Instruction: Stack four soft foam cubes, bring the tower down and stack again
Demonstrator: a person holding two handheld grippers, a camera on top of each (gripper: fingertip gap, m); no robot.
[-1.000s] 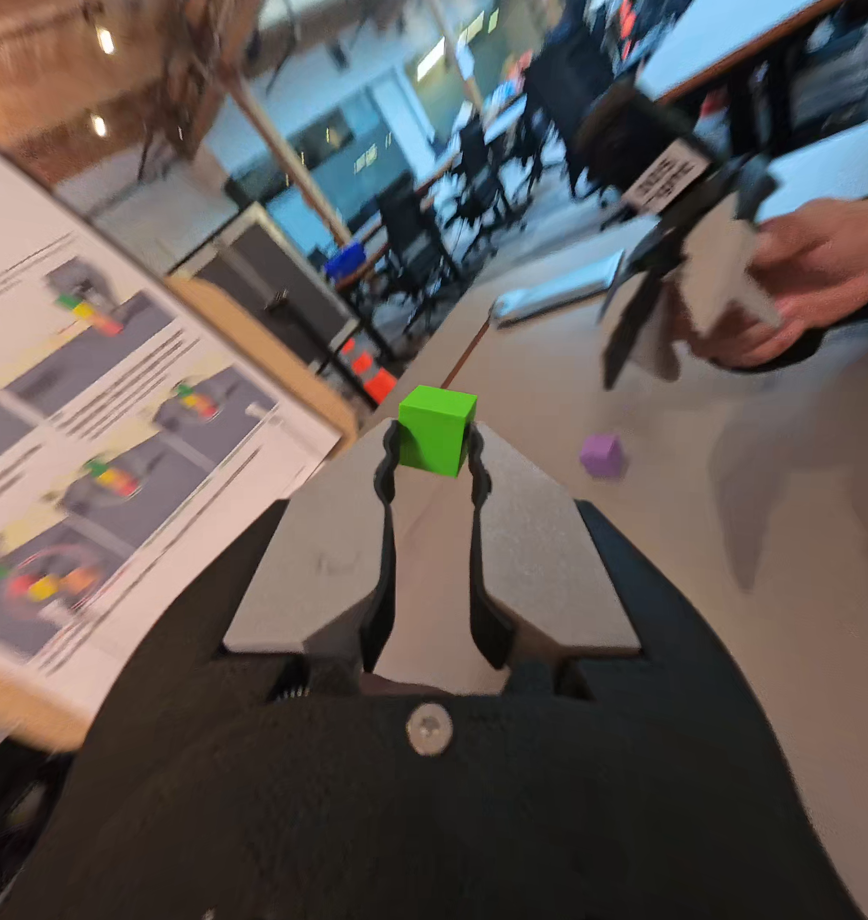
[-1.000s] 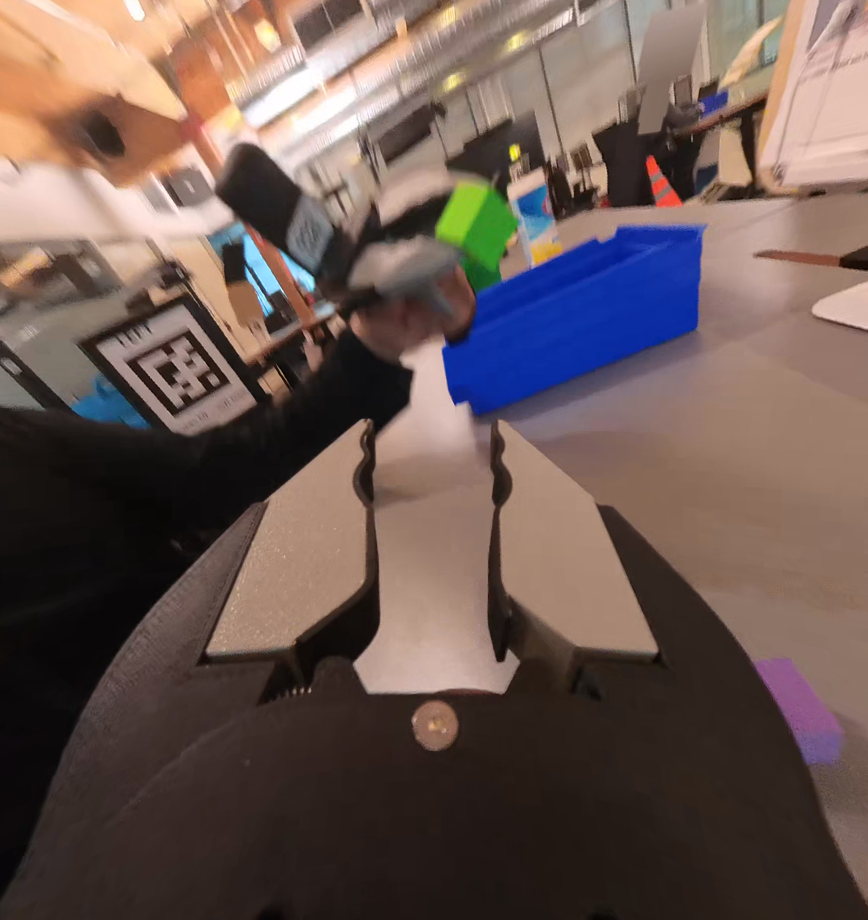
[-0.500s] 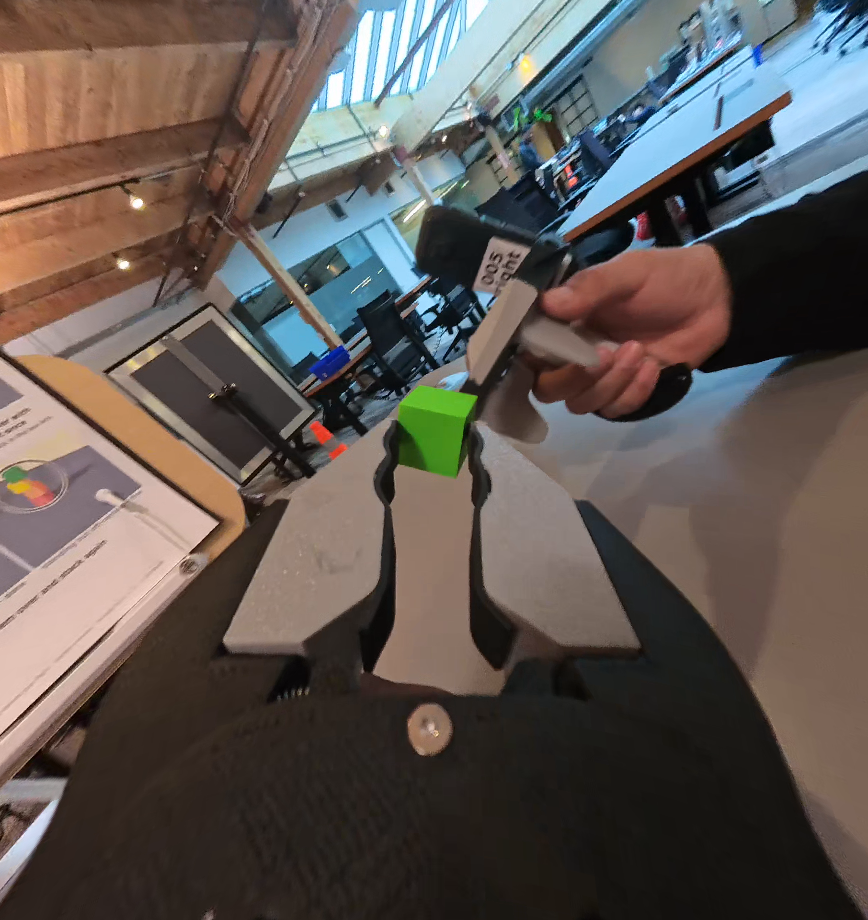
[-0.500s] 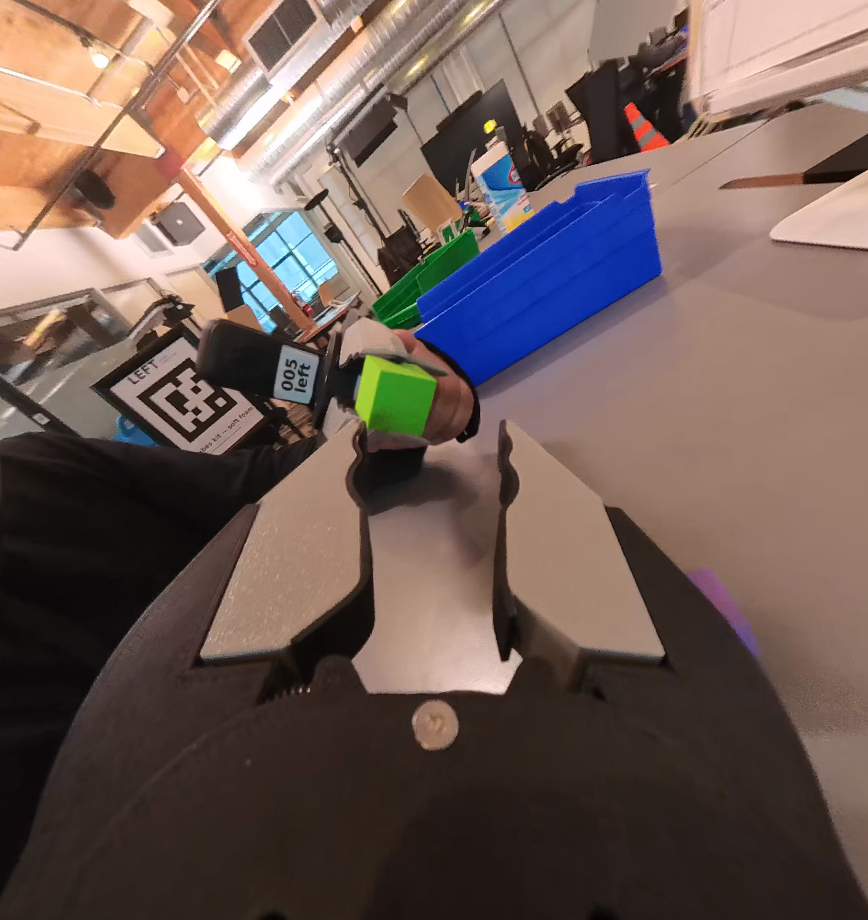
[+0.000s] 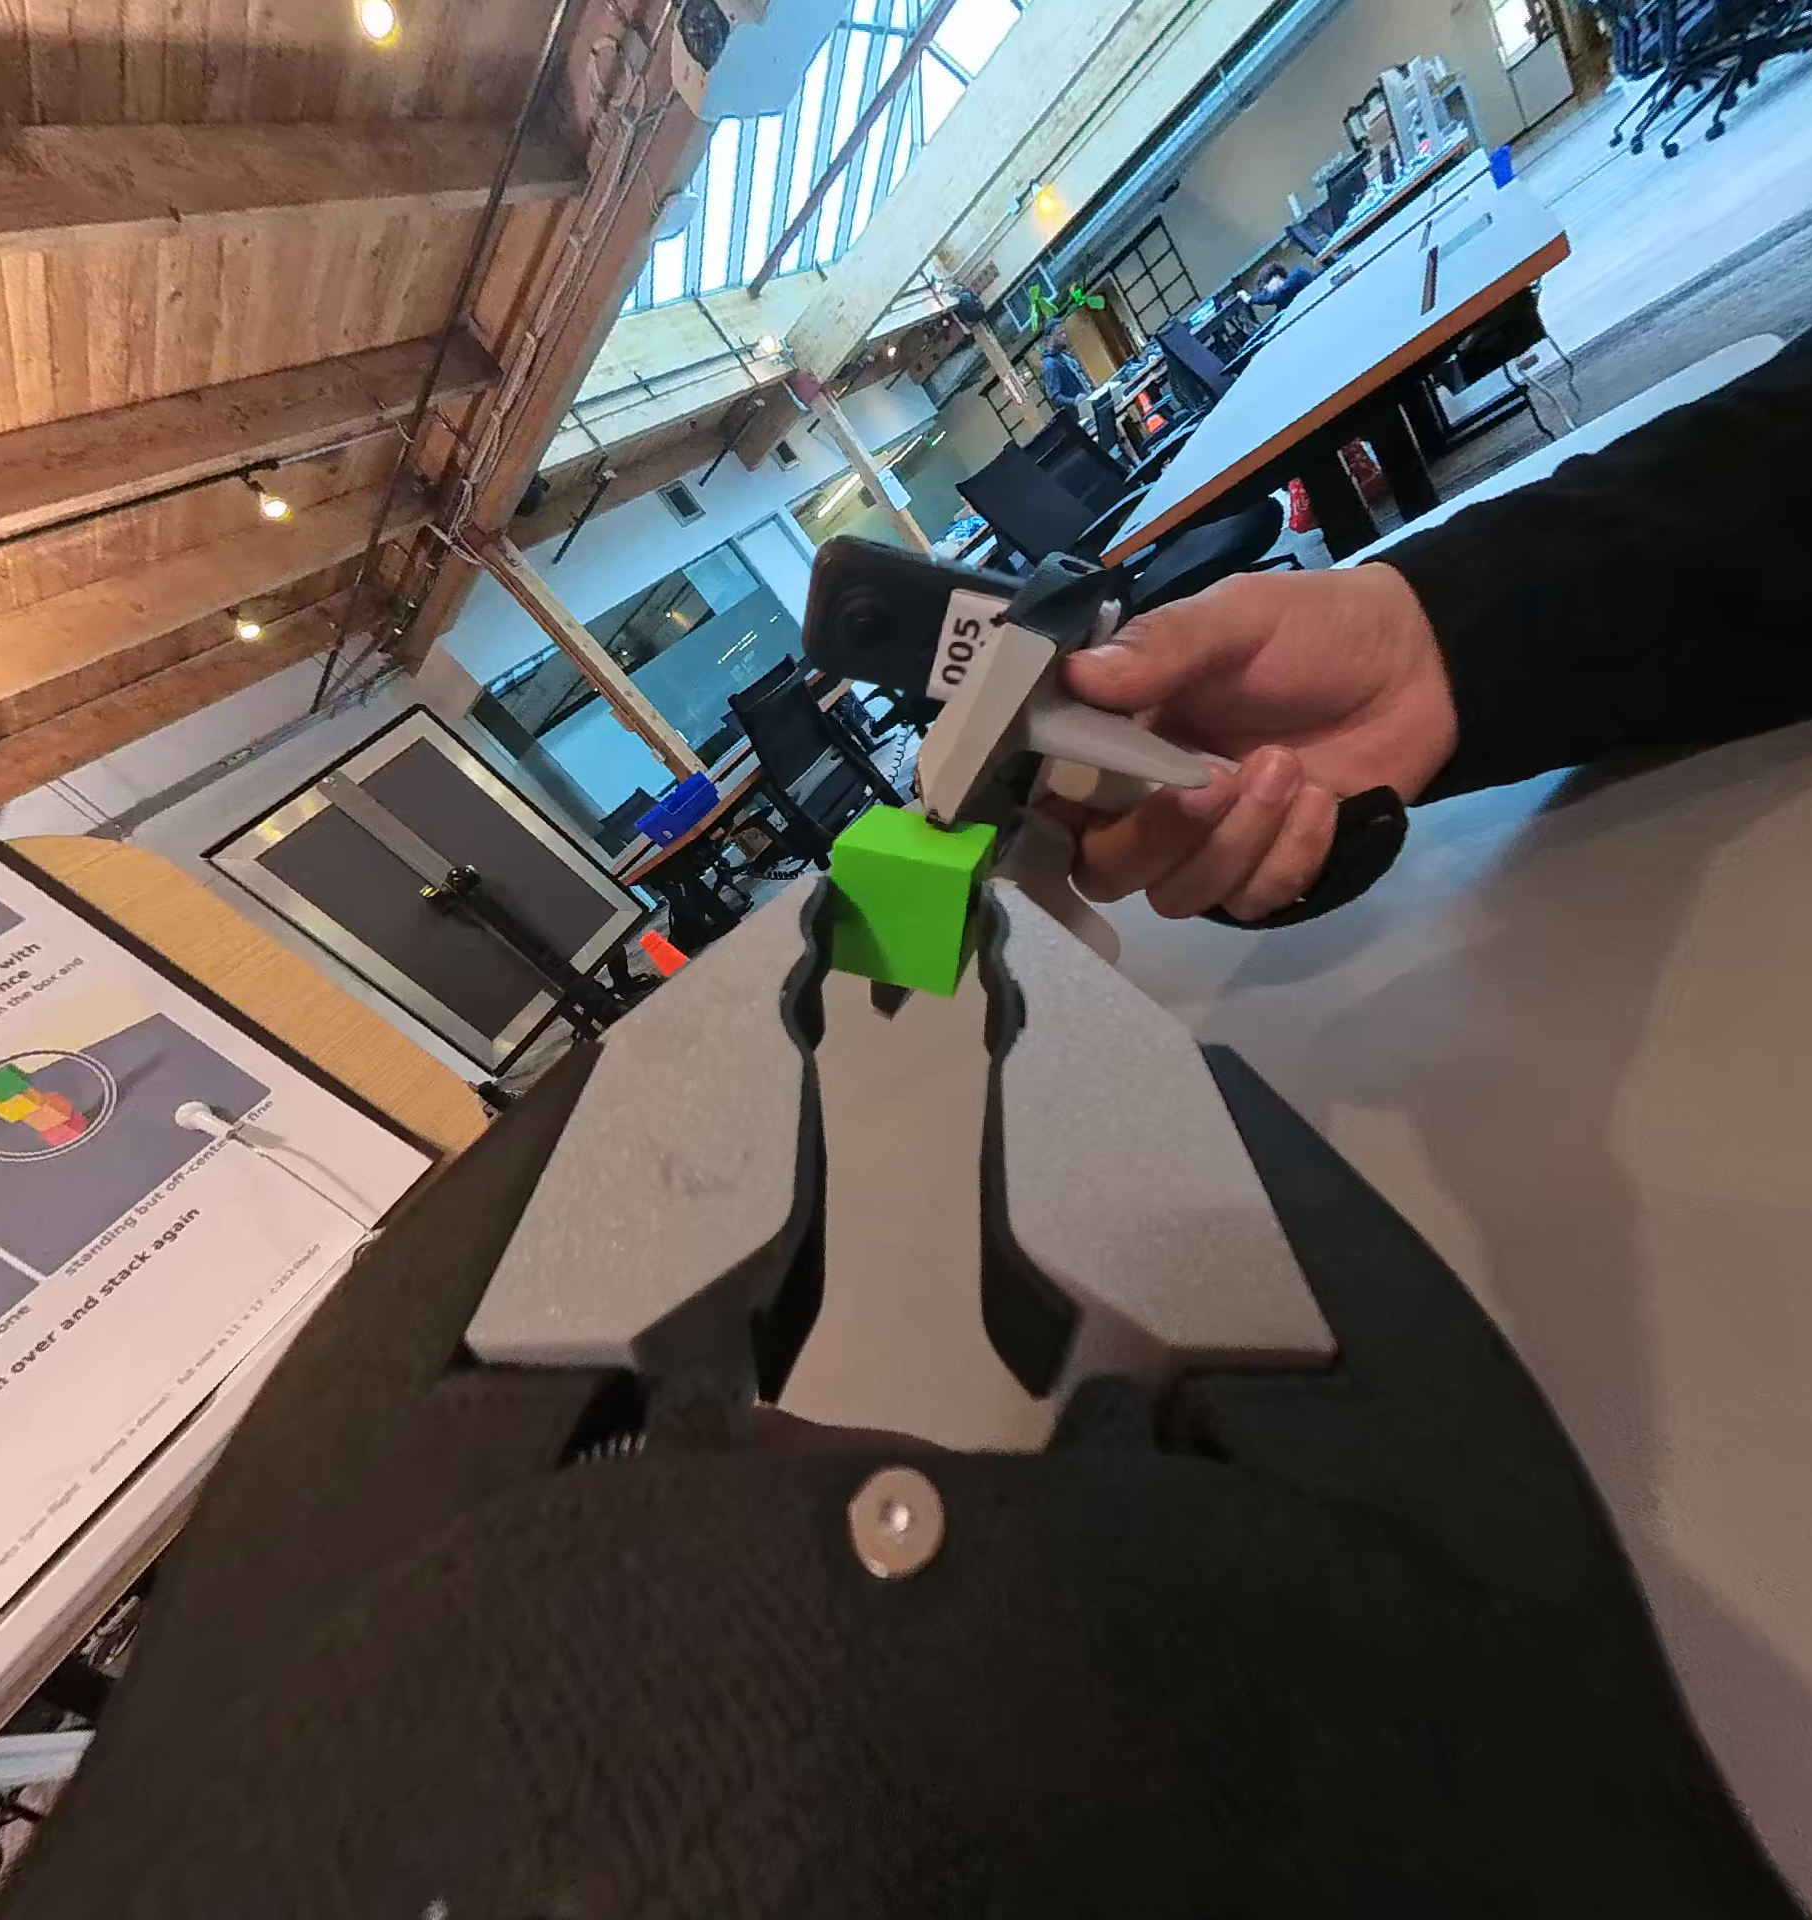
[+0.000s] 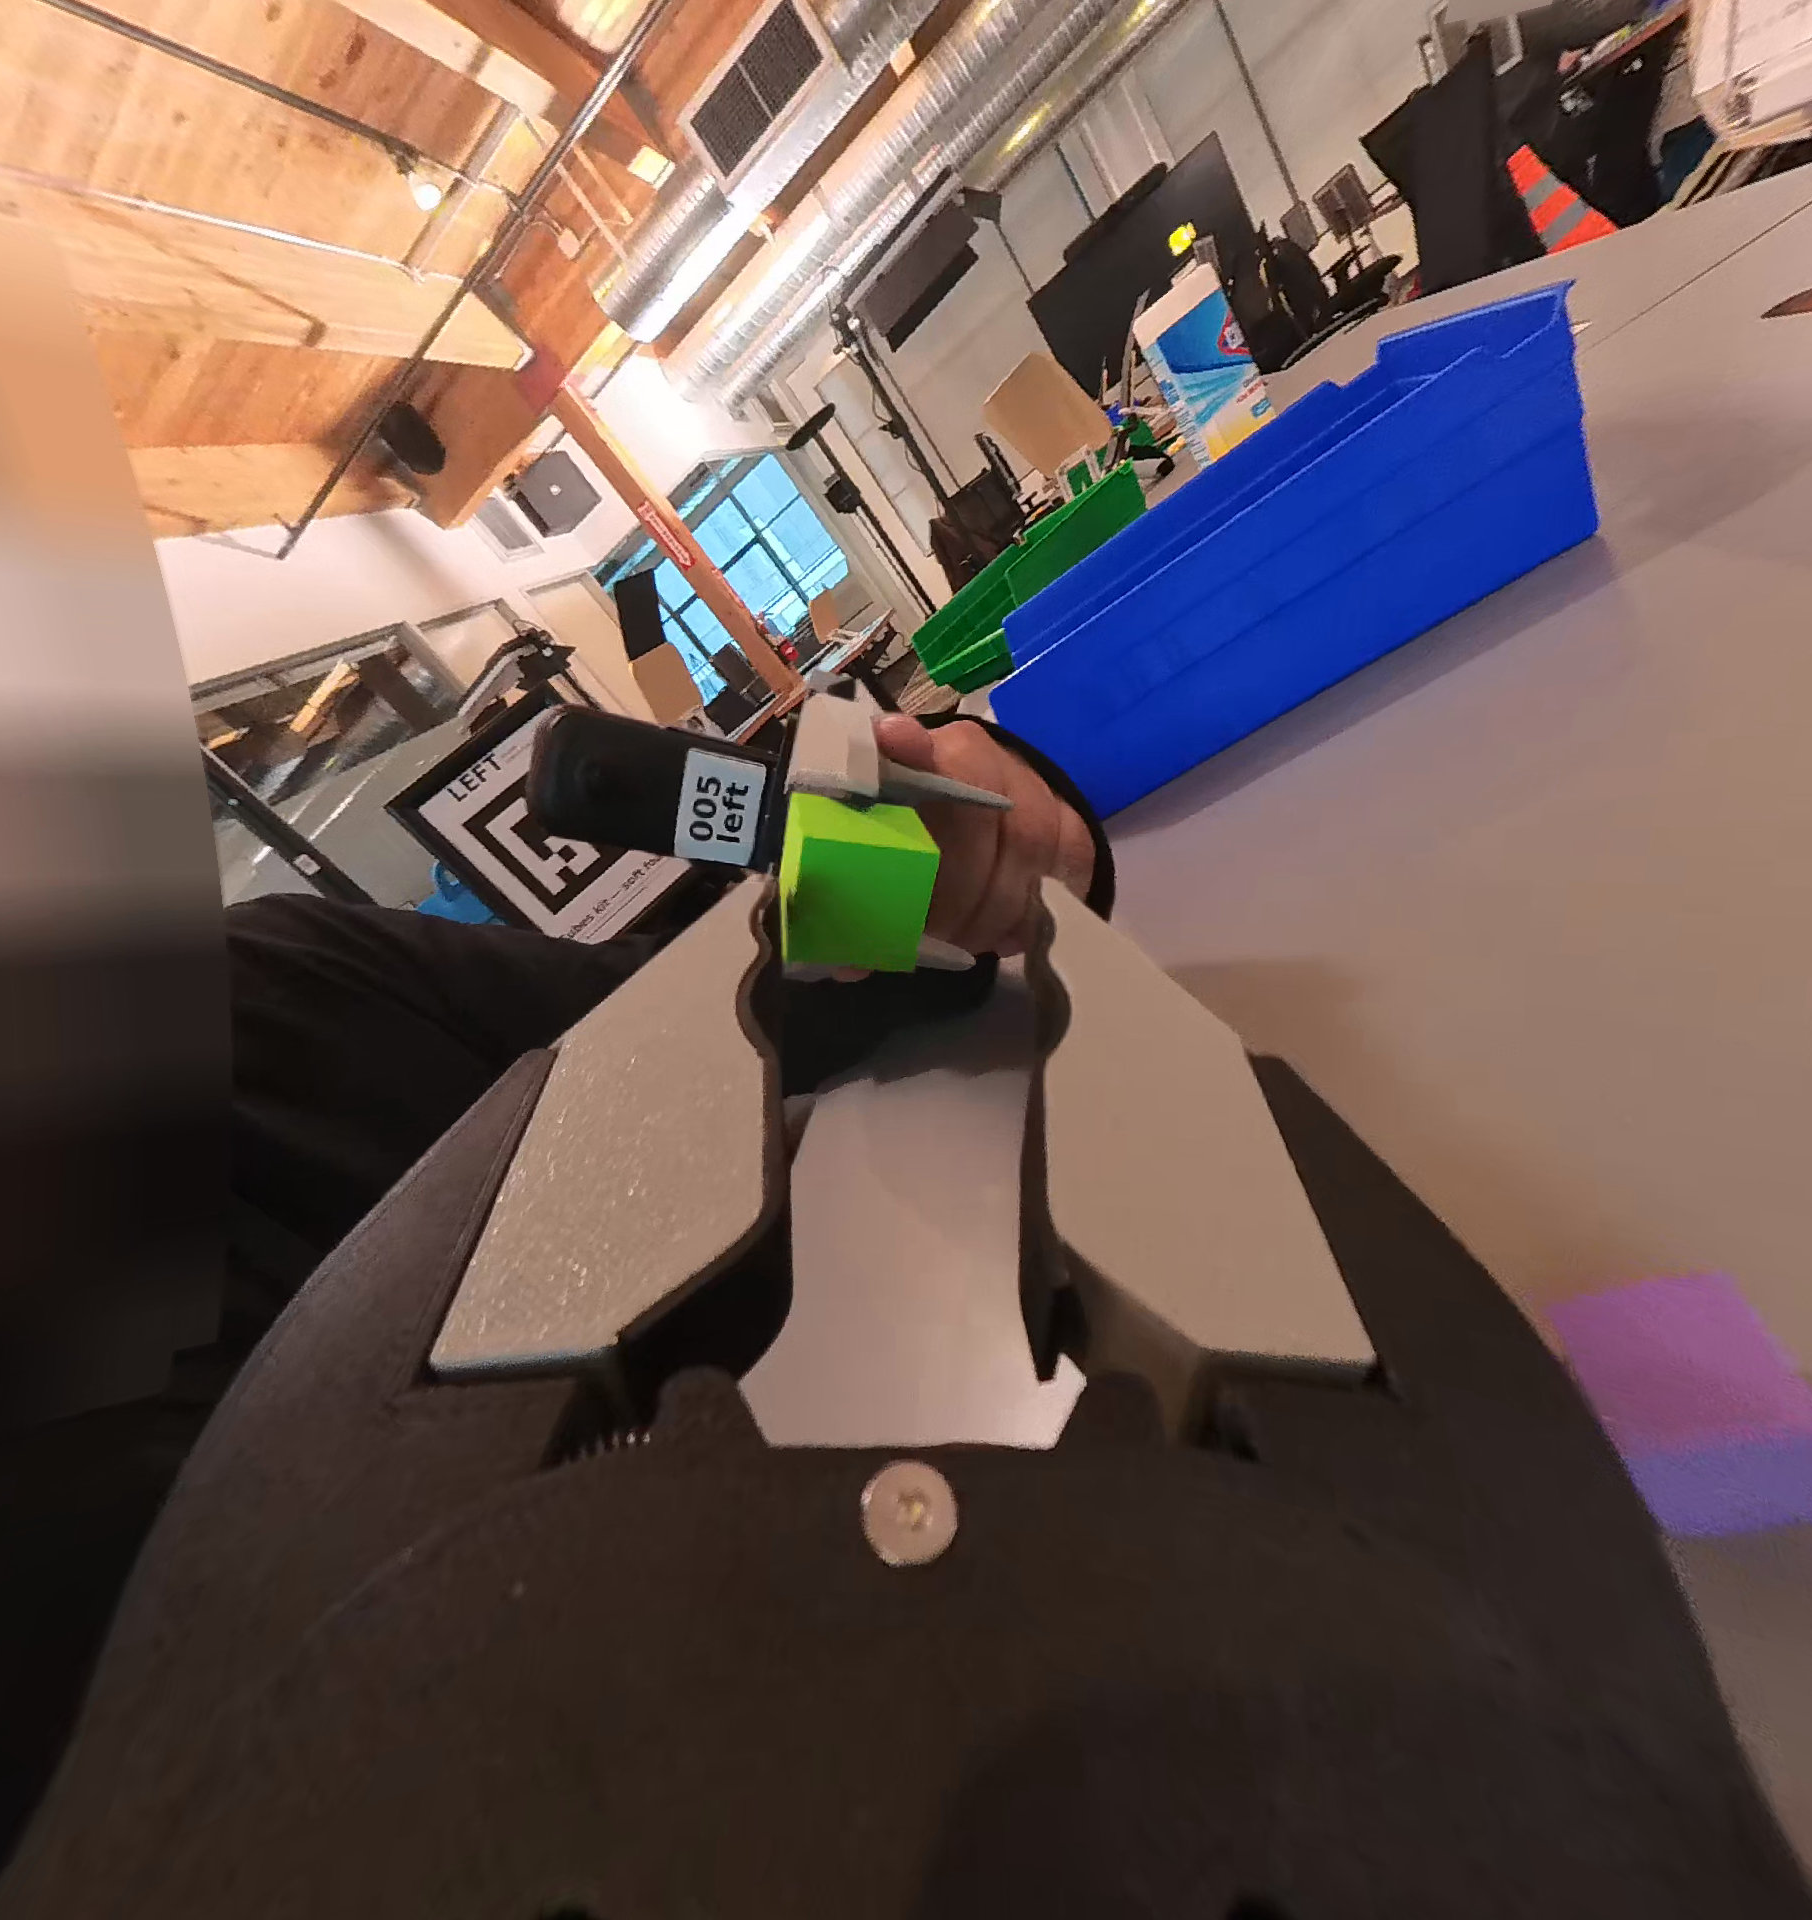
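the green cube (image 5: 907, 911) sits pinched between the tips of the left gripper (image 5: 902, 940), whose jaws are closed on its two sides, lifted clear of the grey table (image 5: 1608, 1143). at its 1 o'clock the right gripper (image 5: 959, 831) meets it, one fingertip touching the cube's top edge, jaws spread with nothing inside. in the right wrist view the cube (image 6: 855, 894) shows at 12 o'clock; a purple cube (image 6: 1702, 1382) lies on the table at 3 o'clock, a blue bin (image 6: 1297, 613) at 1 o'clock.
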